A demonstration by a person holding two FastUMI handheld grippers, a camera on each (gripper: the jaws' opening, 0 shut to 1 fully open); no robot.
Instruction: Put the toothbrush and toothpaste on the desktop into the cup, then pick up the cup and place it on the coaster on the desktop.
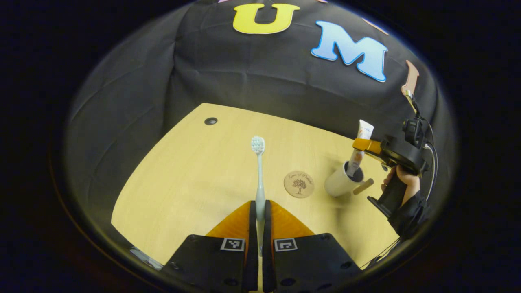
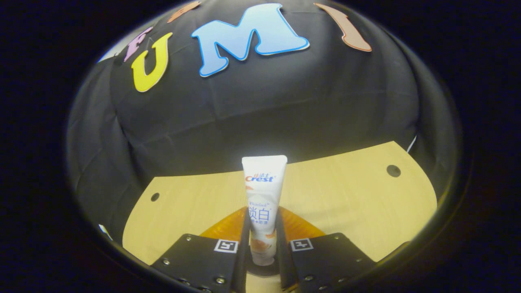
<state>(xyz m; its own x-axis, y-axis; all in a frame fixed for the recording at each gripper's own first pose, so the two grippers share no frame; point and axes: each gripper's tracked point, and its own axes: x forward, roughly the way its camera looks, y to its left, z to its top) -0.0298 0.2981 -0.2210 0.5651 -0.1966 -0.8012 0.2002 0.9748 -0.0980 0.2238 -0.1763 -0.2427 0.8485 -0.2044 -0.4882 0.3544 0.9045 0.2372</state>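
Toothpaste tube [image 2: 263, 203]: clamped between both fingers of my right gripper [image 2: 263, 244], crimped end up, cap end down. In the left gripper view the same tube [image 1: 360, 147] has its lower end inside the mouth of the white cup [image 1: 341, 181], with the right gripper [image 1: 368, 145] pinching it just above the rim. A hand [image 1: 401, 179] in a dark sleeve holds that gripper's grip, on the far side of the cup from the coaster.

Toothbrush [image 1: 259, 175]: held by my left gripper [image 1: 258, 219], fingers together on the handle, bristle head pointing away over the desktop [image 1: 195, 171]. It is off the surface and well apart from the cup, beyond the coaster from it.

Coaster [image 1: 299, 184]: round, wooden, tree motif, lying flat just beside the cup, nothing on it. Cup looks tilted in the fisheye; I can't tell if it truly leans.

Step in hand, as I judge it: dropping the toothpaste into the cup. Toothbrush step is staged; cup-to-coaster step not yet begun.

Next move: part the right fingers so the tube settles inside, lift clear straight up without dragging the rim. Then bring the toothbrush across over the coaster to the cup mouth, handle end down. Risk: a light cup may tip if nudged.
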